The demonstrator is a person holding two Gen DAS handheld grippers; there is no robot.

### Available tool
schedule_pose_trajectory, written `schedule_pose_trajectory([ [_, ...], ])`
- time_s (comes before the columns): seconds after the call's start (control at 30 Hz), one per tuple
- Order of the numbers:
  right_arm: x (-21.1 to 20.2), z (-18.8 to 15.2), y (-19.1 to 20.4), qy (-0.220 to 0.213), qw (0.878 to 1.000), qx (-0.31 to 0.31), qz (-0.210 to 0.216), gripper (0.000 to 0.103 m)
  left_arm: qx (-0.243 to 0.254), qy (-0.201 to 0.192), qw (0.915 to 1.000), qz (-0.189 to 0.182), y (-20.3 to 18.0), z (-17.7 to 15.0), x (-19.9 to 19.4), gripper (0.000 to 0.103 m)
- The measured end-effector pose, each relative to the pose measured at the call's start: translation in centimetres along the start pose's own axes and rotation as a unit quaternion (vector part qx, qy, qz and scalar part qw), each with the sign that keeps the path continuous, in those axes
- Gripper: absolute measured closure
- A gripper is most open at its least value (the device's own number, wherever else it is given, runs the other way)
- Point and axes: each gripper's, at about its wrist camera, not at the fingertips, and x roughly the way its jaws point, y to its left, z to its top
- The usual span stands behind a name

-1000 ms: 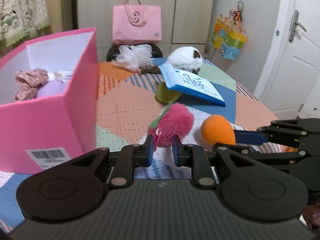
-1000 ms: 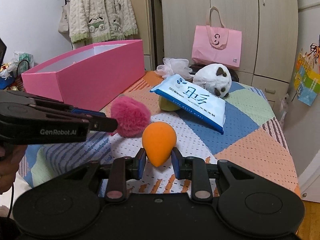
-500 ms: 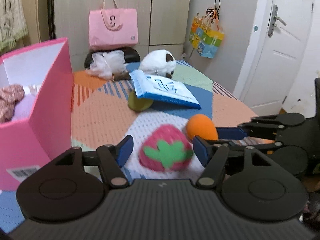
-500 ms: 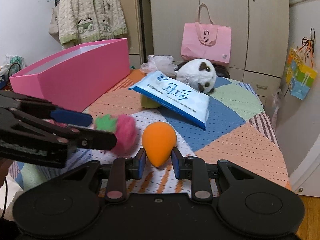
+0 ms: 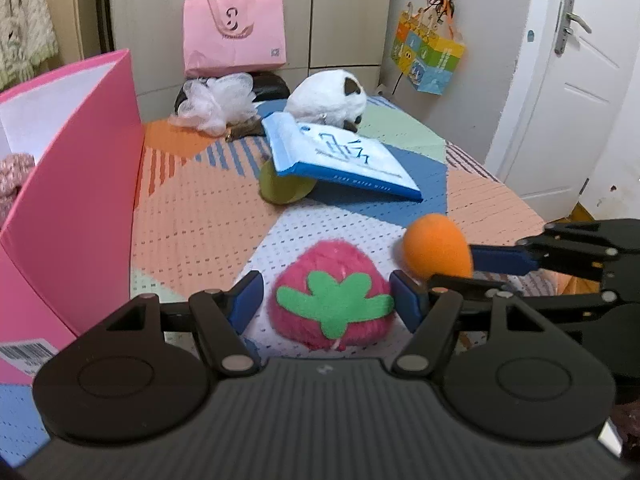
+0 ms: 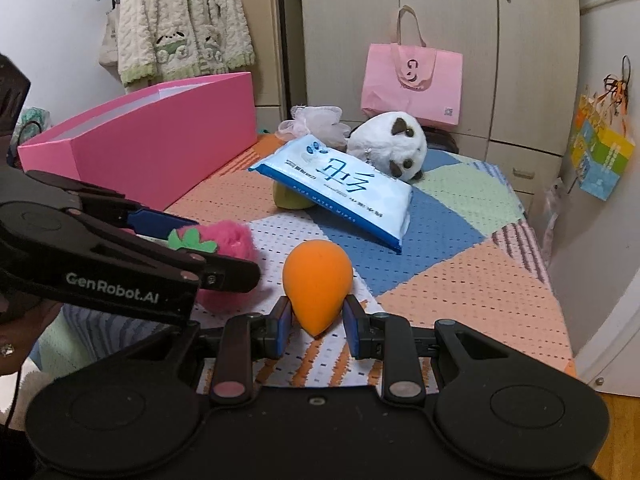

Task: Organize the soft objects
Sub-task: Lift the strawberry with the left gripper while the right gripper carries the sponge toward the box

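- Right now, two grippers are over the patchwork-covered table [image 5: 208, 220], one in each of the person's hands.
- One left gripper [image 5: 326, 300]: its fingers stand wide on either side of the one pink plush strawberry [image 5: 332, 300], having just been opening; the pads are clear of the plush, which lies on the table, green leaf facing the camera.
- One right gripper [image 6: 316, 322]: its fingers are drawn in narrow and pinch the pointed end of the one orange sponge egg [image 6: 318, 280], round end pointing away.
- In the left wrist view the orange egg sits just right of the strawberry, a little farther off.
- One pink box [image 6: 160, 136] stands open along the left side of the table; in the left wrist view a bit of pinkish fabric [image 5: 12, 172] shows inside it.
- One blue-and-white wipes pack [image 6: 340, 188] lies tilted farther back, propped on one yellow-green round thing [image 5: 284, 188] beneath its near edge.
- One white plush animal with brown patches [image 6: 392, 144] sits behind the pack, touching it.
- One white mesh puff [image 5: 218, 100] lies at the far end, left of the plush animal.
- One pink paper bag [image 6: 412, 80] stands against the cupboards beyond the table.
- One colourful bag [image 5: 430, 56] hangs on the right wall, near the white door [image 5: 560, 100].
- One cream knitted cardigan [image 6: 180, 20] hangs at the far left.
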Motion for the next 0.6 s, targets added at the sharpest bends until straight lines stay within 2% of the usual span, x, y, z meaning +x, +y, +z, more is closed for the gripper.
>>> schedule_pose_trajectory([
  [0.1,-0.3,0.0,0.4,-0.003,1.0,-0.01,-0.017,0.071,-0.012,0.008,0.9999,-0.003,0.4,0.0,0.5,0.034],
  [0.2,-0.2,0.0,0.3,-0.001,1.0,-0.009,-0.017,0.071,-0.006,0.0,0.9999,0.013,0.2,-0.2,0.6,0.035],
  [0.33,-0.3,0.1,0.2,-0.003,1.0,-0.008,-0.018,0.071,-0.003,-0.007,0.9998,0.018,0.2,-0.2,0.5,0.053],
  [0.6,-0.6,0.1,0.8,-0.006,1.0,-0.005,-0.012,0.071,0.0,-0.014,0.9997,0.018,0.4,-0.4,-0.9,0.056],
])
